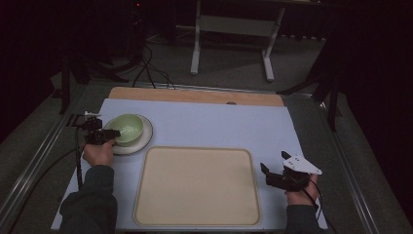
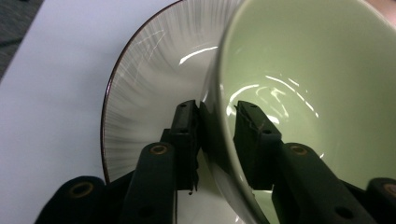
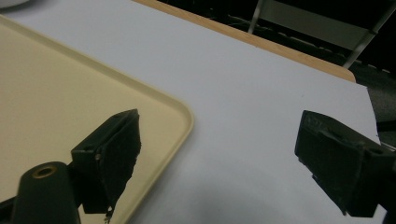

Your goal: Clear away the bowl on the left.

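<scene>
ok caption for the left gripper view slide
Left hand-held gripper straddling the wall of a green bowl that sits on a white plate.

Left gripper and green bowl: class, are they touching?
Touching. In the left gripper view the left gripper has one jaw outside and one inside the bowl, pressed on its wall, which stands on the plate.
</scene>
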Demonstrator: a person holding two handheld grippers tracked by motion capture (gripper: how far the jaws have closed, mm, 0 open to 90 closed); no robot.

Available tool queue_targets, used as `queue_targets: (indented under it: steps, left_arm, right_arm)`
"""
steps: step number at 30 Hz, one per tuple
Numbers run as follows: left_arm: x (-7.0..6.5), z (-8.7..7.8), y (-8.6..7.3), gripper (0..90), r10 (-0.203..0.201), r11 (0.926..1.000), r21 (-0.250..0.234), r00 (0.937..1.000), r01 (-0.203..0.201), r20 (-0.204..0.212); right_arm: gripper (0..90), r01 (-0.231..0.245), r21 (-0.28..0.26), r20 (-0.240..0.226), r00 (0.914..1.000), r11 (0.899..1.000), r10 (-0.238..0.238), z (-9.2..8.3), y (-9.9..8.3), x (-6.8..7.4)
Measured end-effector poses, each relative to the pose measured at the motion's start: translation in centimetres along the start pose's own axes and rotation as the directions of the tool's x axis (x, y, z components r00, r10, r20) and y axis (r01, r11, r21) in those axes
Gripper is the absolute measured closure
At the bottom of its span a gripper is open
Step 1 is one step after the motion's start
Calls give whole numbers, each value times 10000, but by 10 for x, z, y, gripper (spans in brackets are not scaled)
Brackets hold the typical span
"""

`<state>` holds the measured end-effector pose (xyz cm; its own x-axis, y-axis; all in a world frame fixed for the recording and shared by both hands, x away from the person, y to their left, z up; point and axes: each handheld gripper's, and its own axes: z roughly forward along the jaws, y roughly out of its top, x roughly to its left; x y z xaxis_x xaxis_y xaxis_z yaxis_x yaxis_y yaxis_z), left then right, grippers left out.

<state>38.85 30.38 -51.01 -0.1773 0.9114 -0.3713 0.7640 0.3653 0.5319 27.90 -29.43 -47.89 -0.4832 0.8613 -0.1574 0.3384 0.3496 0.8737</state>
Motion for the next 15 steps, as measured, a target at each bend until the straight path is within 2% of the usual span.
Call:
queue_targets:
  steps: [1,2,3,7,10,15]
  left_arm:
    - [0,-1,0,781,-93,9999,-43,9999,93,87]
    - [0,-1,0,810,-144,9999,-61,9997,145,203]
    - [0,-1,0,811,-204,9998,-37,9991,206,367]
    - [-4,0,-2,816,-66,9999,-118,9994,69,328]
    - [-6,-2,-3,817,28,9994,-358,9993,-14,369]
    - [-8,-5,-3,821,-23,9984,-565,9992,46,408]
  right_arm:
    - [138,12,21,-10,10000,10000,-12,0,0,0]
    - [138,12,37,-33,10000,10000,-12,0,0,0]
    - [138,2,53,-40,10000,10000,-2,1,0,0]
    - [138,37,77,-67,10000,10000,-37,1,0,0]
    - [138,49,74,-39,10000,10000,-49,0,0,0]
    - [138,8,59,-22,10000,10000,-8,0,0,-1]
